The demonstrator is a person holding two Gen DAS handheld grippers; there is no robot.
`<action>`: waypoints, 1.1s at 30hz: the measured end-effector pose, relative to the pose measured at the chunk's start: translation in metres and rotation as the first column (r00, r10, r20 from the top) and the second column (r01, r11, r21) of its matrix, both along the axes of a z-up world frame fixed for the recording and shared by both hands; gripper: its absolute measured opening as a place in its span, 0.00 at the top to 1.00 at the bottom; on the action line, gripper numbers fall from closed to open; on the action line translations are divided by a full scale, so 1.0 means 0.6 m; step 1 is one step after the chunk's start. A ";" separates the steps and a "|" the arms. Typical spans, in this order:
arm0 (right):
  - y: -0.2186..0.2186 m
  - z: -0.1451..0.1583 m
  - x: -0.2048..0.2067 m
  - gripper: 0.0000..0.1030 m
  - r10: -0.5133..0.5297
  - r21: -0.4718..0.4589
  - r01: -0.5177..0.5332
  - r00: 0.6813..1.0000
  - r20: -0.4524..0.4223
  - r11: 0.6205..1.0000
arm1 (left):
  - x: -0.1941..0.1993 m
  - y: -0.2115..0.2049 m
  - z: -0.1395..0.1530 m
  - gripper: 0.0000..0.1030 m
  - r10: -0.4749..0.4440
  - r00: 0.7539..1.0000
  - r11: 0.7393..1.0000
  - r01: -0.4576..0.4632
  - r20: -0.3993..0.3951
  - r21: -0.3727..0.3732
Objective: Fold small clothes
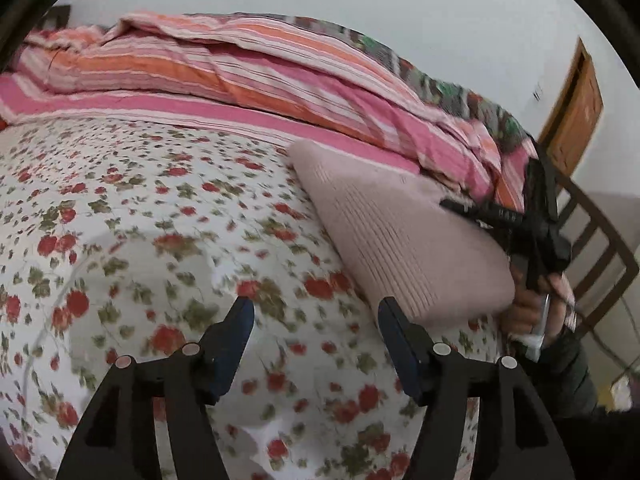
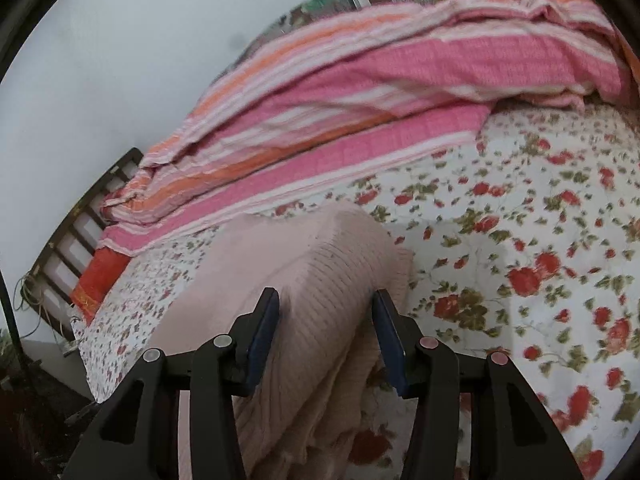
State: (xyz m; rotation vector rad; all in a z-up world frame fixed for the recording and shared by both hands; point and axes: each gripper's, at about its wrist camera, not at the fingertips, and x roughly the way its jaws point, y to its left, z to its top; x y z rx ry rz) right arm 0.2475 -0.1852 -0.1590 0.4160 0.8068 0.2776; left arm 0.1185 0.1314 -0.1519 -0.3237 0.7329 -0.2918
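A pale pink ribbed knit garment (image 1: pixel 396 232) lies folded on the floral bedsheet (image 1: pixel 160 208), to the right in the left wrist view. My left gripper (image 1: pixel 316 312) is open and empty above the sheet, just left of the garment's near corner. In the right wrist view the garment (image 2: pixel 304 280) bulges up between the fingers of my right gripper (image 2: pixel 326 304), whose jaws stand wide apart around it. The right gripper also shows in the left wrist view (image 1: pixel 532 236), at the garment's right edge.
A pink and orange striped quilt (image 1: pixel 248 68) is bunched along the far side of the bed. A dark wooden bed frame (image 1: pixel 600 248) with slats runs along the right. A wooden door (image 1: pixel 576 112) stands behind. A red cloth (image 2: pixel 100 276) lies by the frame.
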 end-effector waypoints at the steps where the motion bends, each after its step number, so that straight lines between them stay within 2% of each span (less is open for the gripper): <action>1: 0.004 0.005 0.001 0.87 0.013 -0.007 -0.013 1.000 0.024 1.000 | 0.013 0.004 0.002 0.39 0.009 1.000 1.000 -0.010 -0.007 -0.010; 4: -0.008 0.044 -0.015 0.90 0.038 0.032 -0.045 0.981 0.190 0.998 | 0.053 0.000 0.011 0.39 0.015 1.000 1.000 -0.015 -0.013 -0.016; 5: -0.013 0.050 -0.018 0.90 0.030 0.039 -0.039 0.978 0.206 0.998 | 0.062 -0.005 0.015 0.39 0.010 1.000 1.000 -0.010 -0.007 -0.017; 7: -0.020 0.043 -0.003 0.90 -0.008 -0.019 0.011 0.988 0.152 1.000 | 0.087 -0.020 0.026 0.39 -0.005 1.000 1.000 0.005 0.011 -0.015; 8: -0.018 0.024 0.010 0.90 -0.025 -0.063 0.031 0.996 0.089 0.998 | 0.094 -0.026 0.029 0.39 -0.011 1.000 1.000 0.011 0.015 -0.016; 10: -0.010 -0.014 0.031 0.82 -0.027 -0.101 0.022 0.999 -0.046 0.995 | 0.114 -0.043 0.035 0.39 -0.020 1.000 1.000 0.020 0.016 -0.011; 11: -0.010 -0.022 0.031 0.80 -0.027 -0.095 0.019 0.996 -0.081 0.995 | 0.121 -0.053 0.036 0.39 -0.024 1.000 1.000 0.024 0.014 -0.007; 12: -0.012 -0.018 0.027 0.80 -0.032 -0.087 0.026 0.997 -0.073 0.996 | 0.127 -0.063 0.037 0.39 -0.021 1.000 1.000 0.021 0.011 0.005; 14: -0.021 0.010 0.004 0.66 -0.019 -0.065 0.017 1.000 -0.024 0.998 | 0.129 -0.075 0.037 0.39 -0.016 1.000 1.000 0.016 0.018 0.026; 16: -0.032 0.038 -0.024 0.39 -0.002 -0.029 0.003 0.999 0.039 1.000 | 0.127 -0.082 0.032 0.39 -0.015 1.000 0.999 0.014 0.019 0.034; 17: -0.038 0.046 -0.035 0.36 0.006 -0.012 -0.005 0.999 0.053 1.000 | 0.127 -0.087 0.028 0.39 -0.016 1.000 0.999 0.016 0.012 0.035; 24: -0.038 0.030 -0.079 0.35 0.138 0.137 -0.135 0.990 -0.012 0.981 | 0.121 -0.087 0.020 0.39 0.017 1.000 1.000 -0.017 0.001 -0.006; 25: -0.028 0.023 -0.082 0.37 0.162 0.133 -0.158 0.987 -0.023 0.978 | 0.122 -0.089 0.017 0.39 0.024 1.000 1.000 -0.024 -0.005 -0.008; 26: -0.015 0.015 -0.084 0.45 0.185 0.114 -0.181 0.982 -0.030 0.977 | 0.123 -0.095 0.014 0.39 0.038 0.999 0.999 -0.038 -0.012 -0.006; 27: -0.003 0.009 -0.086 0.86 0.199 0.081 -0.195 0.979 -0.041 0.977 | 0.122 -0.100 0.011 0.39 0.042 0.999 0.999 -0.042 -0.016 0.001; 28: 0.007 0.010 -0.090 0.88 0.212 0.018 -0.211 0.977 -0.031 0.977 | 0.121 -0.107 0.009 0.39 0.043 0.999 0.999 -0.042 -0.017 0.015; 29: -0.001 0.019 -0.099 0.88 0.214 0.027 -0.214 0.977 0.010 0.976 | 0.120 -0.111 0.010 0.39 0.044 0.999 0.999 -0.044 -0.015 0.021; 31: -0.029 0.036 -0.101 0.90 0.203 0.109 -0.207 0.978 0.050 0.972 | 0.115 -0.111 0.016 0.39 0.035 0.999 0.999 -0.035 -0.005 0.005; 33: -0.039 0.034 -0.092 0.90 0.166 0.056 -0.166 0.986 0.021 0.984 | 0.116 -0.111 0.025 0.39 0.019 1.000 1.000 -0.019 0.003 -0.008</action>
